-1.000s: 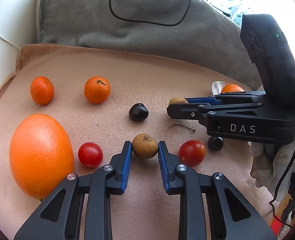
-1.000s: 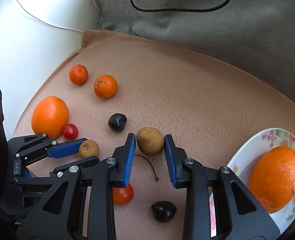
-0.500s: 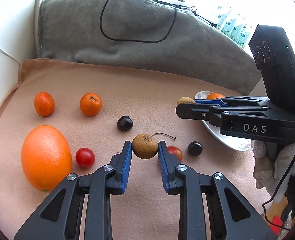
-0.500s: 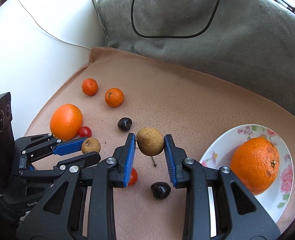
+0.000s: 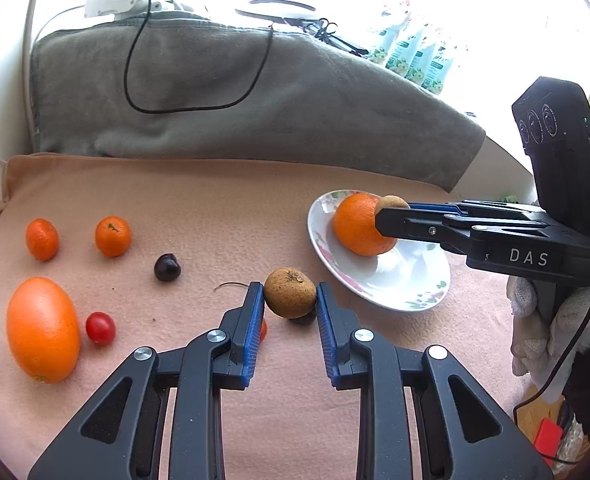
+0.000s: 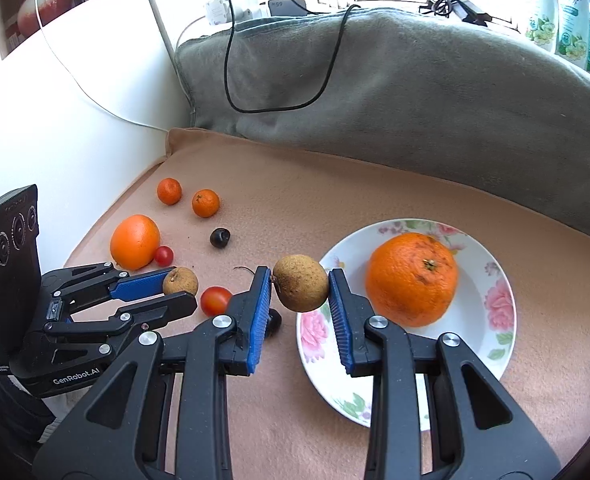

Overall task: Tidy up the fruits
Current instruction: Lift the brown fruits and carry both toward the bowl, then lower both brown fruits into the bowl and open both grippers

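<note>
Brown longan (image 6: 301, 288), pinched in the right gripper's (image 6: 299, 292) jaws, has risen since a second ago and now hangs over the plate's (image 6: 491, 364) near rim beside the orange (image 6: 413, 278); it's roundish, stem nub facing left. Left gripper (image 5: 290, 294) likewise clamps a second longan (image 5: 290, 291), raised above the peach blanket (image 5: 199, 208).

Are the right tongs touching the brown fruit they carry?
Touching. In the right wrist view, both blue pads of the right tongs press against the brown fruit, no gap.
</note>
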Tool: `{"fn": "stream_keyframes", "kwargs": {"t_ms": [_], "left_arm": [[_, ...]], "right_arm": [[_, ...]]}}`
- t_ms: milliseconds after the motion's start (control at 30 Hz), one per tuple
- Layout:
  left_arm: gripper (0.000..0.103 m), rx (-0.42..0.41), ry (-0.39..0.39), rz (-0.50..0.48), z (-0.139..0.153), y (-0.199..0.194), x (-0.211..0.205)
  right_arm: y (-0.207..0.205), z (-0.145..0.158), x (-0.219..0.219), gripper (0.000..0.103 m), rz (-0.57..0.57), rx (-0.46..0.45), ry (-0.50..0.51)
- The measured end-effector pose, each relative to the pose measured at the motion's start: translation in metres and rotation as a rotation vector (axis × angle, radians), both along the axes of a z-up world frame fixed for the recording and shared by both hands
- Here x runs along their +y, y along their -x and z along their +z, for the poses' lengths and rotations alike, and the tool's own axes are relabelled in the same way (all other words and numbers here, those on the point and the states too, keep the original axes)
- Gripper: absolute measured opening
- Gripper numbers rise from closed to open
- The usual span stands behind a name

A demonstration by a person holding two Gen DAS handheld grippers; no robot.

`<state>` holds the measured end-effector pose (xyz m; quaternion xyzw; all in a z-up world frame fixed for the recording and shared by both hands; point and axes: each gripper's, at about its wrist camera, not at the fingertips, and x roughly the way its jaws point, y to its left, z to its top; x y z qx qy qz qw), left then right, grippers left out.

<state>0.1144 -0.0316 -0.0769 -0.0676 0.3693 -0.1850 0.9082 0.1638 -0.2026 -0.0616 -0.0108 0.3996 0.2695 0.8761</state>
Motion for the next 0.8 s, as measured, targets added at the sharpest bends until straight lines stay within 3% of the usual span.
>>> {"fn": "stream_keyframes", "kwargs": {"t_ms": [400,800], "left_arm": [[0.025,0.005,0.014,-0.088,0.002,-0.004,-0.047],[0.025,0.019,0.003,-0.122,-0.004,-0.012,-0.075]], "right_arm": [[0.009,-0.001,-0.078,0.031,-0.133,0.003,-0.002],[0.005,-0.018,-0.103,0.031,-0.171,0.041,0.008]]}}
